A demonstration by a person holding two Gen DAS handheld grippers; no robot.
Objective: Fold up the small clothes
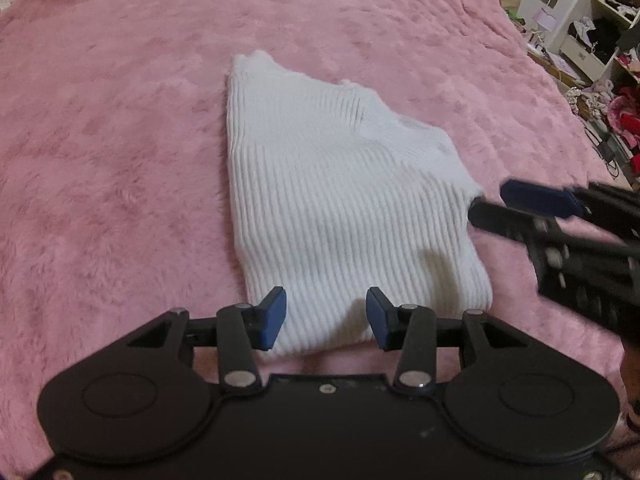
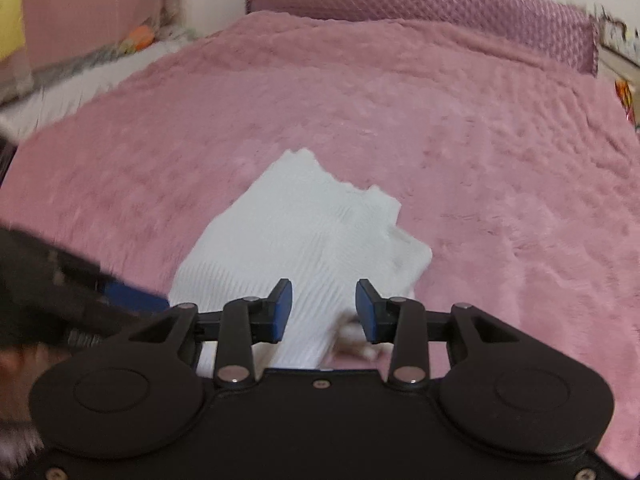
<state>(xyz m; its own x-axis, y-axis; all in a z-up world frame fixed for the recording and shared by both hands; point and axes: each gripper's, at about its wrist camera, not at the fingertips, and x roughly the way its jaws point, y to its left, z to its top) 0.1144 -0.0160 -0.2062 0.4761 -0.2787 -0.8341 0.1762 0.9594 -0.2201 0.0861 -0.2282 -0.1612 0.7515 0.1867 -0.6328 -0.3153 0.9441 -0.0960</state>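
My left gripper (image 1: 326, 316) sits at the near hem of the white ribbed garment (image 1: 320, 200), with its blue pads spread wide on either side of the knit and nothing pinched between them. I judge I hold it low and square to that edge so I can take the near corner cleanly when I want it. The garment itself lies flat on the pink plush blanket (image 1: 100, 140), roughly in the middle of the bed, already narrowed into a tall strip, so I take it that some folding is done. Its ribs run along its length, and that long axis leads away from me, from the broad hem under my left tool up to the narrower, jagged far end, which leans a little to the left in the left wrist view. Further right, my right gripper (image 1: 486, 200) comes in from the side, with its tips just beside the garment's right edge about halfway up; it is blurred there, but its own camera shows its jaws parted over the cloth with nothing caught in them (image 2: 323, 308). I think that placing gives me one tool at the hem and one at the flank, ready to carry the near end over toward the far end. Past the bed's right edge stand cluttered shelves (image 1: 600, 40).
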